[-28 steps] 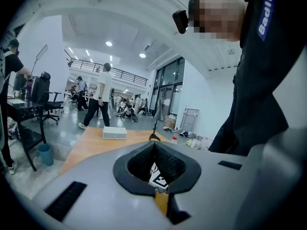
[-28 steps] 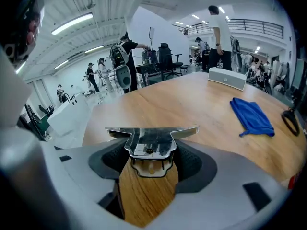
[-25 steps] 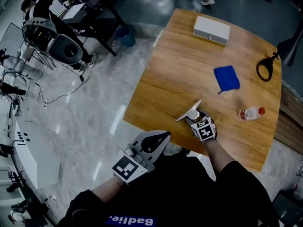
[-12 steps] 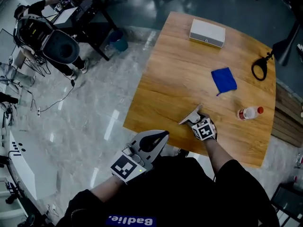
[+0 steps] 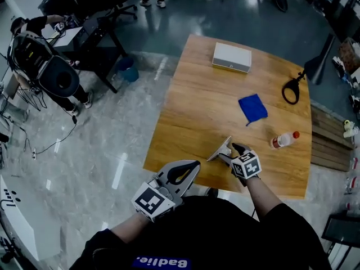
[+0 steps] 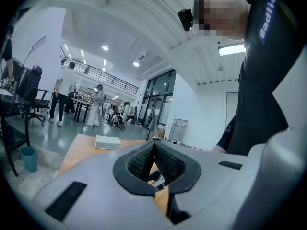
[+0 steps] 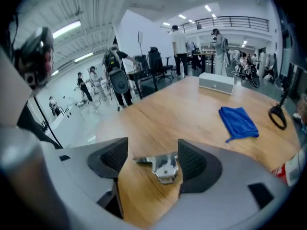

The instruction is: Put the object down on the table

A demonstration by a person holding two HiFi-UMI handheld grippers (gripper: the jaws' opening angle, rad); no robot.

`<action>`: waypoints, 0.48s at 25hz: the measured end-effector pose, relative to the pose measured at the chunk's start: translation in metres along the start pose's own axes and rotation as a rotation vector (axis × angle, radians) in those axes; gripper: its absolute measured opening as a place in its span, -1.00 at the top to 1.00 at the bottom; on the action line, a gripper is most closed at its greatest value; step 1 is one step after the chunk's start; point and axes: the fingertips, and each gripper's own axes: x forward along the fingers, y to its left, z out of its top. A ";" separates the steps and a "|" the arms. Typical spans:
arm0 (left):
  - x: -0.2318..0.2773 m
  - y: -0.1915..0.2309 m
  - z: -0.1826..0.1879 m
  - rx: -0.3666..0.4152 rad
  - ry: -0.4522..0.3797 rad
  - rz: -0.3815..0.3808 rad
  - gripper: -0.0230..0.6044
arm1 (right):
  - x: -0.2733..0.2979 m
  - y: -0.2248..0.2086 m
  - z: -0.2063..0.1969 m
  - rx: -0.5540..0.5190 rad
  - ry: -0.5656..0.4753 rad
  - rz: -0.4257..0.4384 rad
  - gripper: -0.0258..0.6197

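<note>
Bare metal object (image 5: 219,149) is gleaming silver and reflective at 7 o'clock on a bench (image 5: 191,111), whose warm wood top is showing fine straight grain under a smooth satin finish. At 2 o'clock a blue cloth (image 5: 252,107) is lying soft, creased and matt. At 12 o'clock a white box (image 5: 231,57) is looking smooth and dull. A clear plastic bottle (image 5: 283,140) with a red cap is catching light at 4 o'clock. The left tool (image 6: 154,145) is wearing a matt grey plastic shell and black, finely textured pads (image 6: 139,162). The stone-look floor (image 5: 95,145) is shining glossy.
</note>
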 end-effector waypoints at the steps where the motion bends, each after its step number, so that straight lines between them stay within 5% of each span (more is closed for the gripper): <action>1: 0.000 -0.001 0.002 0.005 -0.003 -0.012 0.90 | -0.016 0.011 0.018 0.020 -0.062 0.019 -0.04; 4: 0.004 -0.004 0.010 0.024 -0.017 -0.051 0.90 | -0.070 0.046 0.074 0.042 -0.270 0.078 -0.01; 7: 0.009 -0.007 0.017 0.048 -0.028 -0.083 0.90 | -0.123 0.075 0.119 0.025 -0.440 0.112 0.26; 12: 0.016 -0.014 0.016 0.079 -0.018 -0.121 0.90 | -0.183 0.109 0.149 -0.023 -0.600 0.140 0.52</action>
